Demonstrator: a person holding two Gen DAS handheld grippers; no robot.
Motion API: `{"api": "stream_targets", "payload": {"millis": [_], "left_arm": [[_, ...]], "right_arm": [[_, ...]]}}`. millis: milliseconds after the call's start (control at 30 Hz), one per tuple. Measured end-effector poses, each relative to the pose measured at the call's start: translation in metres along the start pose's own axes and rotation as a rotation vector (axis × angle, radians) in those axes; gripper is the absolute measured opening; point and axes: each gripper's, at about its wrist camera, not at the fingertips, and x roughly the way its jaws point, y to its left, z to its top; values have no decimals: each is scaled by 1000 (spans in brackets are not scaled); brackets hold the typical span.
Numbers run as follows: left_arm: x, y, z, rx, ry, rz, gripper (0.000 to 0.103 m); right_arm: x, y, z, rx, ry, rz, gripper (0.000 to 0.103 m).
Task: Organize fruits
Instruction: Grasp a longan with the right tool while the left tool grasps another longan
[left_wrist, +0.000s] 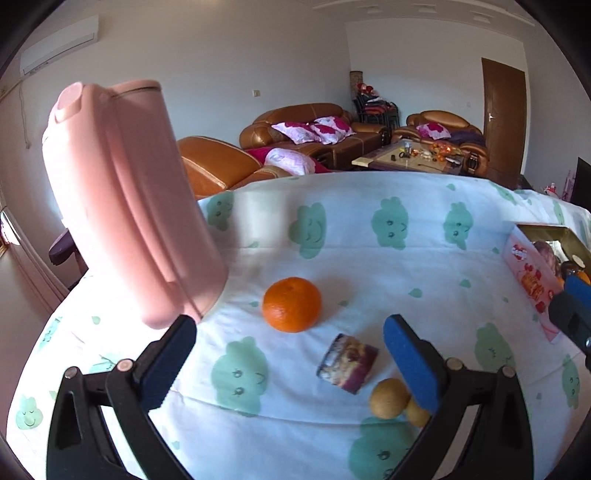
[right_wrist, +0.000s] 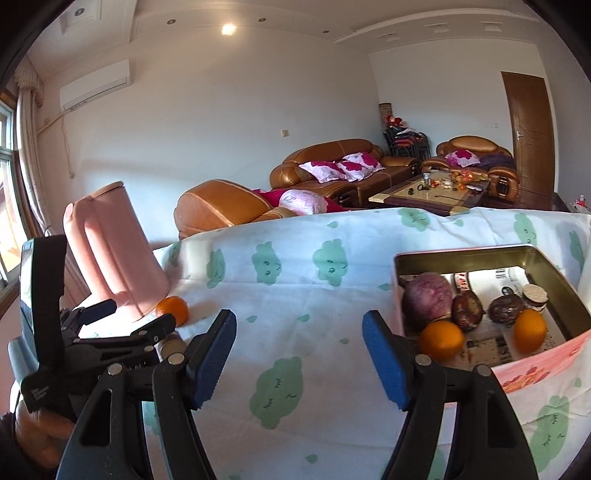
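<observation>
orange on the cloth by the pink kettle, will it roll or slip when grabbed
The orange is round and sits free on the cloth, so a nudge would probably roll it. Its dimpled peel likely grips the pads well. It looks firm, so probably not fragile.

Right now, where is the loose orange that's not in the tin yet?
In the left wrist view the orange sits mid-table on the cloud-print cloth, just right of the pink kettle and beyond the small purple jar.

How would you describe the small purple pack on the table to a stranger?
Start at the tall pink jug. To its right lies a loose orange, and just right of and nearer than the orange is the pack. It alone is purple and box-shaped; its neighbours are round fruit.
</observation>
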Motion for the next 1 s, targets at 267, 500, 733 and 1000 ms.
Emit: {"api": "stream_targets", "payload": {"millis": [267,500,733,1000], "left_arm": [[-4,15,3,-12,10,-49,102],[-9,16,5,18,-6,-55,101],[-11,23,6,-13,12,-158,85],[-7,-1,-3,30,120,-360,75]], "right_arm": [[33,45,-14,-105,202,184,71],[61,73,-26,-192,338,239,51],[74,76,-32,-217,410,209,28],[54,35,-22,-120,316,88,28]]}}
